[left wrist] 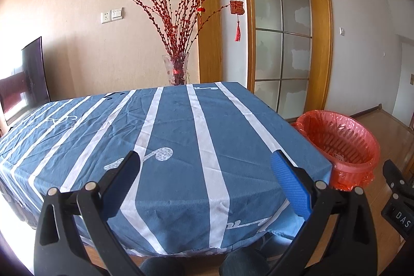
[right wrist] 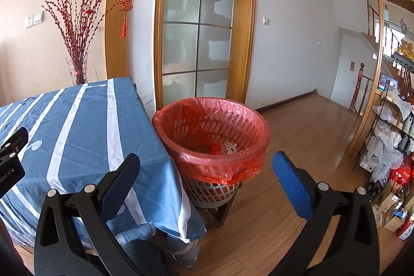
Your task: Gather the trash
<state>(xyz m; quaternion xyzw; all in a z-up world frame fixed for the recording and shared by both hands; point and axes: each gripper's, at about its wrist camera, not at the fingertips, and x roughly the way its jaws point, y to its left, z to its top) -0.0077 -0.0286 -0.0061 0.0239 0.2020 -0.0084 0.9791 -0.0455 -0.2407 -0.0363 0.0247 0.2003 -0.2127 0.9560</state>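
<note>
A waste basket [right wrist: 211,136] lined with a red plastic bag stands on a low stool beside the table's right edge. Inside it lie scraps: a white paper piece [right wrist: 230,146], some red and green bits. The same basket [left wrist: 339,144] shows at the right of the left wrist view. My left gripper [left wrist: 204,167] is open above the near part of the blue striped tablecloth [left wrist: 181,131], holding nothing. My right gripper [right wrist: 205,167] is open in front of the basket, level with the table corner, empty too. I see no trash on the cloth.
A glass vase [left wrist: 177,69] of red branches stands behind the table's far edge. A wooden-framed glass door [right wrist: 199,30] is behind the basket. Shelves [right wrist: 390,141] full of bags and boxes line the right side. Wooden floor [right wrist: 310,136] stretches between them.
</note>
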